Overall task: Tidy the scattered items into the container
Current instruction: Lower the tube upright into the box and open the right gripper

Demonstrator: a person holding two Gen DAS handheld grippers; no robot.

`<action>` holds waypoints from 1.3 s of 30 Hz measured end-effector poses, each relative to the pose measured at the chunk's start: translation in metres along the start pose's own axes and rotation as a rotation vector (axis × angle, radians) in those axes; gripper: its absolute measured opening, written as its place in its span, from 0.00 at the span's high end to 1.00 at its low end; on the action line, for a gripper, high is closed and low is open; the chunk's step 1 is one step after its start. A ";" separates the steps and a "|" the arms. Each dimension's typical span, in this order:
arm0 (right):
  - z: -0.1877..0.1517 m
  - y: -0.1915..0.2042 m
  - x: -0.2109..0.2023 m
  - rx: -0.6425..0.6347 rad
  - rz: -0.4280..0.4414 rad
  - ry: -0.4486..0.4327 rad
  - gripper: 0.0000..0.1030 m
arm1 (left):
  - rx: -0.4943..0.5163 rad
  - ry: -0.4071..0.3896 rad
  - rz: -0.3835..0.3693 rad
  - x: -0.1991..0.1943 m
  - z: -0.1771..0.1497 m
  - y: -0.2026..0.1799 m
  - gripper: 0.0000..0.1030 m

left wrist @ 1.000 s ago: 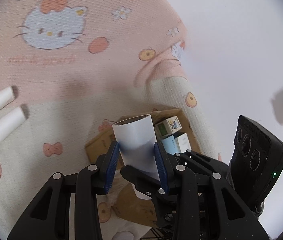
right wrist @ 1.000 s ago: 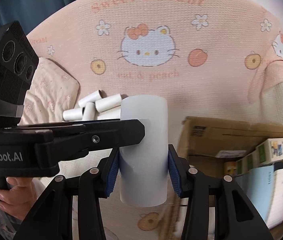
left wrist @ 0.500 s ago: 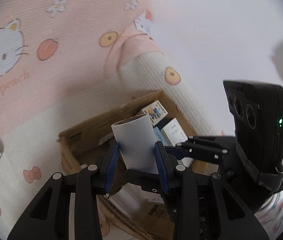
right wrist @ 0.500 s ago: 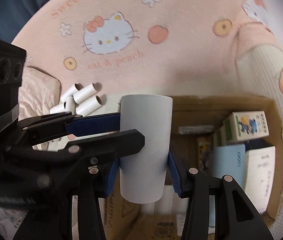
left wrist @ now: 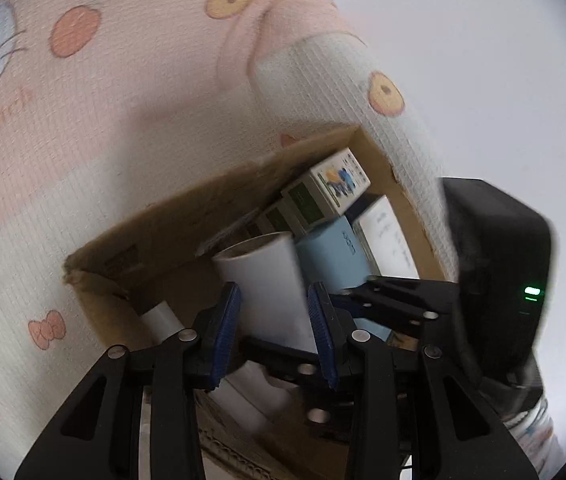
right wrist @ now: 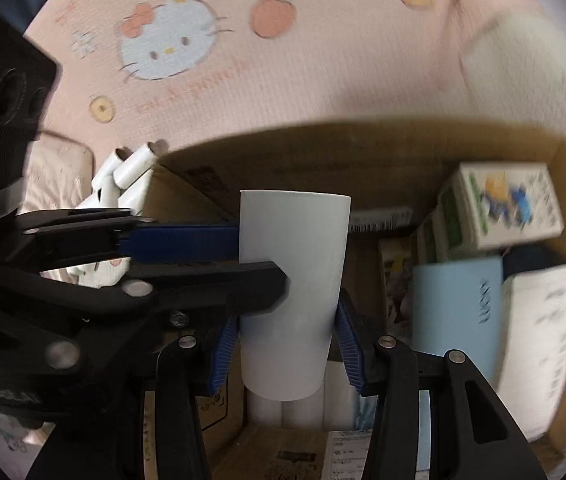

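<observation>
One white paper tube [left wrist: 261, 292] [right wrist: 291, 280] is held by both grippers at once, crosswise. My left gripper [left wrist: 275, 320] is shut on it with blue pads on either side. My right gripper [right wrist: 287, 344] is shut on its lower part. In the right wrist view the left gripper's fingers [right wrist: 203, 284] reach in from the left and straddle the tube. The tube hangs upright over the open cardboard box [left wrist: 155, 240] [right wrist: 363, 148]. Inside the box lie a green and blue printed carton [right wrist: 503, 208], a light blue box [right wrist: 455, 312], a white box [right wrist: 539, 340] and several white tubes [right wrist: 283, 412].
The box sits on a pink cartoon-cat blanket [right wrist: 323, 60]. A pile of loose white tubes [right wrist: 131, 168] lies on the blanket left of the box. In the left wrist view the right gripper's camera housing [left wrist: 499, 280] stands close on the right, with a white surface [left wrist: 483, 60] beyond.
Both grippers have carried the tube from above the blanket across and down over the box. The box now fills much more of both views. The grips have not changed.
</observation>
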State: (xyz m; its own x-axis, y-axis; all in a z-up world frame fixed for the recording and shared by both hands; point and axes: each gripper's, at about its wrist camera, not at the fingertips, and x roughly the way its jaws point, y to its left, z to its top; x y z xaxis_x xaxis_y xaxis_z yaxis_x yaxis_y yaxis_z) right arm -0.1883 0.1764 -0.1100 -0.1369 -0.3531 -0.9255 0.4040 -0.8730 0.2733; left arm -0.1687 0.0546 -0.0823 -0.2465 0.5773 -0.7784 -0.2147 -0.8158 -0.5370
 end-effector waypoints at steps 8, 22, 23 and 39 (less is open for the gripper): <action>-0.004 0.000 0.025 0.040 -0.018 0.072 0.58 | 0.105 -0.069 0.175 -0.003 -0.010 -0.012 0.76; 0.009 -0.009 0.086 0.115 -0.072 0.264 0.58 | -0.006 -0.169 0.078 -0.028 -0.009 0.019 0.77; 0.011 -0.008 0.088 0.118 -0.063 0.268 0.58 | -0.006 -0.169 0.083 -0.029 -0.011 0.019 0.77; 0.002 0.005 0.059 0.159 -0.138 0.262 0.58 | 0.047 -0.208 0.128 -0.040 -0.019 0.012 0.76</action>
State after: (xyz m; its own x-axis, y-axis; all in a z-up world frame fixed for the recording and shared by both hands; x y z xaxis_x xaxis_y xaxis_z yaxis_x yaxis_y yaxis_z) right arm -0.1965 0.1505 -0.1626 0.0645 -0.1472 -0.9870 0.2490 -0.9554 0.1588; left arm -0.1438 0.0208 -0.0637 -0.4628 0.4679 -0.7529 -0.2118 -0.8831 -0.4186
